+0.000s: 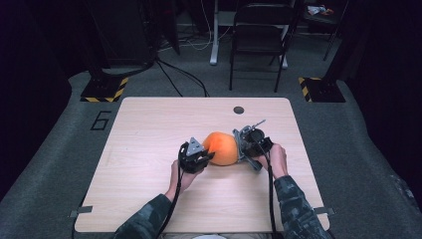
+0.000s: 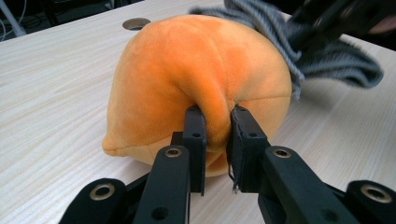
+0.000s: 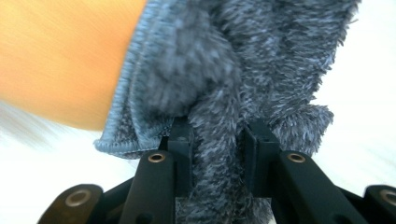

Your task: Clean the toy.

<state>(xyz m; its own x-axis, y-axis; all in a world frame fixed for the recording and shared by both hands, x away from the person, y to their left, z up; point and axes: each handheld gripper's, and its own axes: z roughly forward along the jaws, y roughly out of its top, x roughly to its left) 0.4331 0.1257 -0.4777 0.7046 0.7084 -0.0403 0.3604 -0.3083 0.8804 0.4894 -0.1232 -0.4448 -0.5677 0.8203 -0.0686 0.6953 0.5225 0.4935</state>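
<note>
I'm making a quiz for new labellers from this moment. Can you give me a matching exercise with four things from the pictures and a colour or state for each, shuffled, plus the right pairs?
Things
1. plush toy
2. cloth
3. left gripper
4. table

Descriptions
A. grey and fluffy, clamped in the right gripper
B. pale wood with a round hole near the far edge
C. orange and soft, lying on the table
D. shut on a pinched fold of the orange toy

Pairs: 1-C, 2-A, 3-D, 4-B

The left gripper [image 2: 215, 122] pinches a fold of the orange plush toy [image 2: 196, 79] beside a grey cloth [image 2: 327, 60].
</note>
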